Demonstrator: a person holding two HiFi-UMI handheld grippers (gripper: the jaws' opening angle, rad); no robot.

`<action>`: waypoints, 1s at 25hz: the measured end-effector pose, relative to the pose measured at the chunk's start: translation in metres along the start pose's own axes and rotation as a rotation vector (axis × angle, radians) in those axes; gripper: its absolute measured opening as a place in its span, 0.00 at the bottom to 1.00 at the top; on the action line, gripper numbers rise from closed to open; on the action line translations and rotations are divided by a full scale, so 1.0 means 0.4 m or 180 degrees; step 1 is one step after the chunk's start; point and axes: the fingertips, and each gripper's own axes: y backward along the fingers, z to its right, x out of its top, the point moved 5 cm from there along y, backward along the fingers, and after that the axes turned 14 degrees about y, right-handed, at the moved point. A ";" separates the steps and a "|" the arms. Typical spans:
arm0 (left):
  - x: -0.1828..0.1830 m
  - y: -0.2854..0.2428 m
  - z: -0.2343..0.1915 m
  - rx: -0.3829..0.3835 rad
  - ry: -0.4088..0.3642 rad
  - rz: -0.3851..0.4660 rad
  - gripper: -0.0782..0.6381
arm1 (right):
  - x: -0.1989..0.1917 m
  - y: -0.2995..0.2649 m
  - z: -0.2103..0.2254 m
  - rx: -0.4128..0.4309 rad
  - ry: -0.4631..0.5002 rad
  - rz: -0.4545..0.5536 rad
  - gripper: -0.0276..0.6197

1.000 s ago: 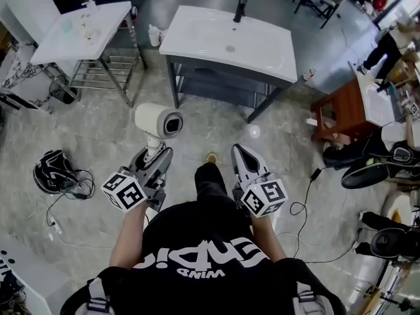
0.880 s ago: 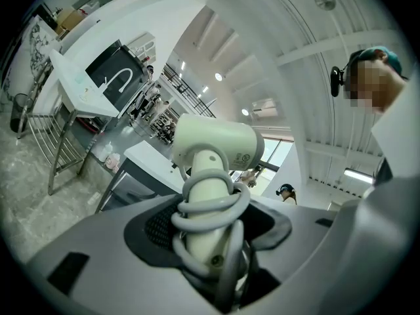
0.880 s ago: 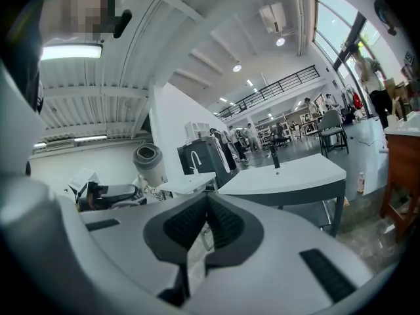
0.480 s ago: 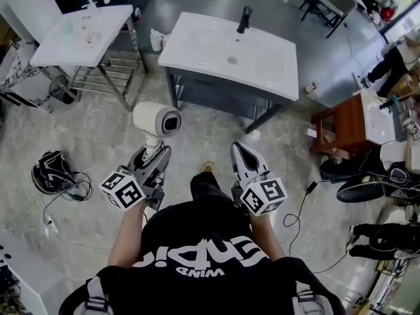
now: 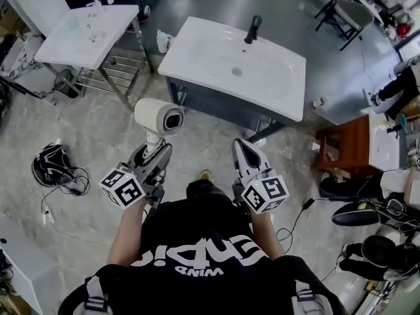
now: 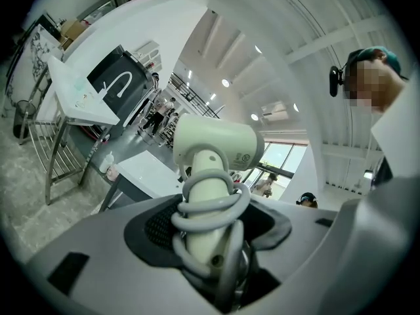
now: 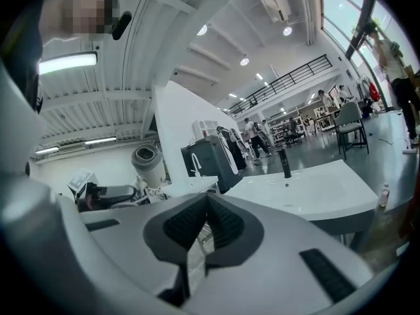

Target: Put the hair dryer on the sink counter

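Note:
A white hair dryer (image 5: 158, 118) stands upright in my left gripper (image 5: 156, 152), whose jaws are shut on its handle with the cord coiled round it. In the left gripper view the hair dryer (image 6: 215, 148) rises between the jaws, its barrel pointing right. The white sink counter (image 5: 236, 67) with a black tap (image 5: 252, 29) lies ahead and slightly right, on a dark frame. My right gripper (image 5: 243, 151) is shut and holds nothing. The sink counter (image 7: 308, 189) also shows in the right gripper view, beyond the right gripper (image 7: 205, 223).
A second white sink (image 5: 85, 31) on a metal frame stands at the far left. A black helmet with cables (image 5: 54, 166) lies on the floor to the left. A wooden stool (image 5: 348, 143) and dark gear sit to the right. The person's foot (image 5: 205, 174) is between the grippers.
The sink counter has come closer and shifted right in the head view as the person steps towards it. Both grippers hold their pose; the dryer stays gripped.

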 end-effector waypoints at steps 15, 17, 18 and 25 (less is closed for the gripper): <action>0.036 -0.157 0.000 0.0180 0.0002 0.0350 0.48 | 0.005 -0.111 0.183 0.0307 0.0013 0.0005 0.07; 0.041 -0.166 -0.007 0.0197 -0.0009 0.0372 0.48 | 0.003 -0.121 0.191 0.0340 0.0015 -0.0008 0.07; 0.043 -0.171 -0.011 0.0206 -0.0011 0.0377 0.48 | 0.001 -0.125 0.196 0.0346 0.0017 -0.0014 0.07; 0.062 -0.215 -0.039 0.0252 -0.0023 0.0359 0.48 | -0.004 -0.163 0.232 0.0320 0.0032 -0.0021 0.07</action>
